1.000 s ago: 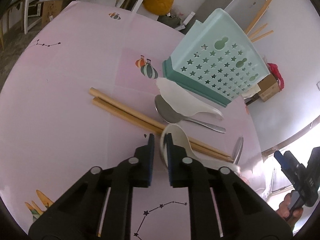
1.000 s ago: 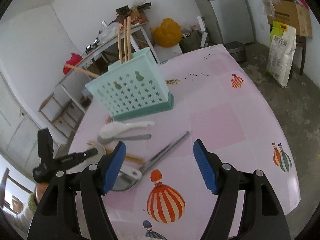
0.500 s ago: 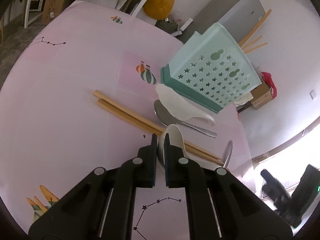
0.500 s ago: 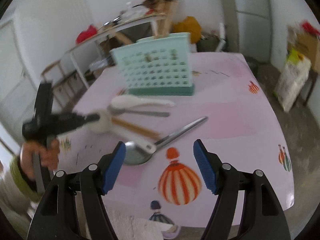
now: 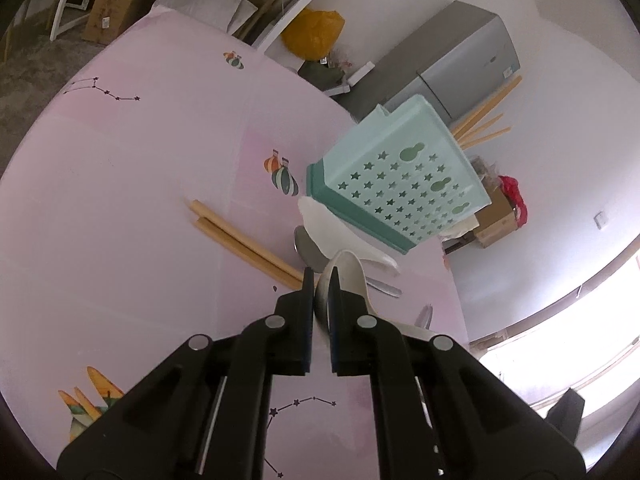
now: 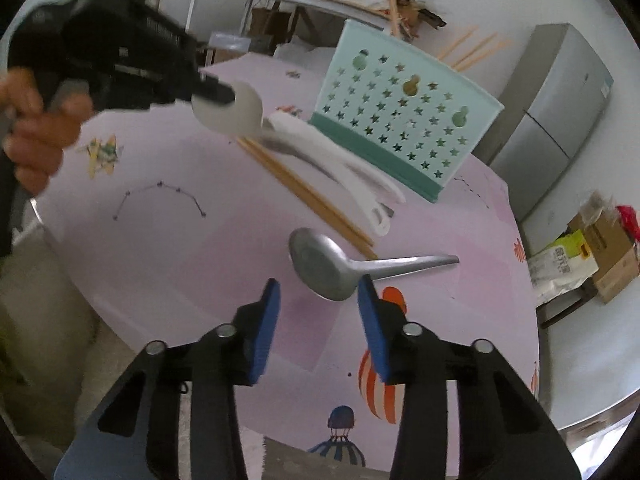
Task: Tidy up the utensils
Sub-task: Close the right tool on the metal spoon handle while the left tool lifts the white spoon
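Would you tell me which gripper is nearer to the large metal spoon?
Right. The right gripper sits just short of the metal spoon; the left gripper is across the table, holding a white spoon.

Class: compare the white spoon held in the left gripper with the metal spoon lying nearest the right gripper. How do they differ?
The white spoon is matte white; the metal spoon is shiny grey. The white spoon is pinched by its bowl in the left gripper; the metal spoon lies on the table, ungripped, before the closing right gripper. Both have rounded bowls.
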Demonstrator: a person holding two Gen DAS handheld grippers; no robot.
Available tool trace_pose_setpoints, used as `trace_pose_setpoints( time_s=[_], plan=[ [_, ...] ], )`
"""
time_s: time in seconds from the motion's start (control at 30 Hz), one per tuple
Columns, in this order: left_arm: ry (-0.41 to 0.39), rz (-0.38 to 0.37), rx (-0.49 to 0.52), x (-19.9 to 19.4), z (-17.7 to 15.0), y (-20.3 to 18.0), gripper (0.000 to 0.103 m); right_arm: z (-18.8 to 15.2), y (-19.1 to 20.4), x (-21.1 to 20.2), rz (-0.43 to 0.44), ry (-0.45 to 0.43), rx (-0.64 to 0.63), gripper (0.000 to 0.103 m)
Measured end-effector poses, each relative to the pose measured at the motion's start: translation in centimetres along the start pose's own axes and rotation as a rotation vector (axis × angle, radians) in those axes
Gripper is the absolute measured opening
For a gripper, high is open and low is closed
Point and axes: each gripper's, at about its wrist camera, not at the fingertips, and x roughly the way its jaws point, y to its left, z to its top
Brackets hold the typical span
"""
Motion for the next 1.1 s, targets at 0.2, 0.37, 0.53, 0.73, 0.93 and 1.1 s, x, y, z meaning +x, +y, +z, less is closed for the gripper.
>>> trace_pose_setpoints(
  time_s=[0.2, 0.37, 0.53, 0.73, 0.93, 1.1],
  plan=[
    [-0.019, -0.021, -0.021, -0.9, 0.3, 0.6, 0.005, 0.5, 1.0, 0.8, -0.043, 0.014, -0.055, 0.026],
    [-0.037, -0.027, -0.030, -2.0, 0.5, 0.7, 0.005, 0.9, 1.5, 1.2, -0.071, 0.030, -0.067, 0.015],
    [-0.065, -0.020, -0.032, -3.9, 0.8, 0.7, 0.005, 1.2, 1.7, 1.4, -0.096, 0.029, -0.064, 0.009],
    [-0.137, -0.025, -0.016, -7.7, 2.0, -0.2, 0.005, 1.9, 1.4, -0.5, -0.120, -0.006, -0.049, 0.006],
    [-0.238, -0.033, 0.013, -11.9, 4.4, -1.3, 0.005, 3.2, -0.5, -2.8, -0.108, -0.046, 0.060, 0.004],
    [-0.328, -0.029, 0.073, -14.0, 6.9, -3.5, 0.005, 4.5, -3.6, -4.9, -0.084, -0.097, 0.201, 0.003]
  ],
)
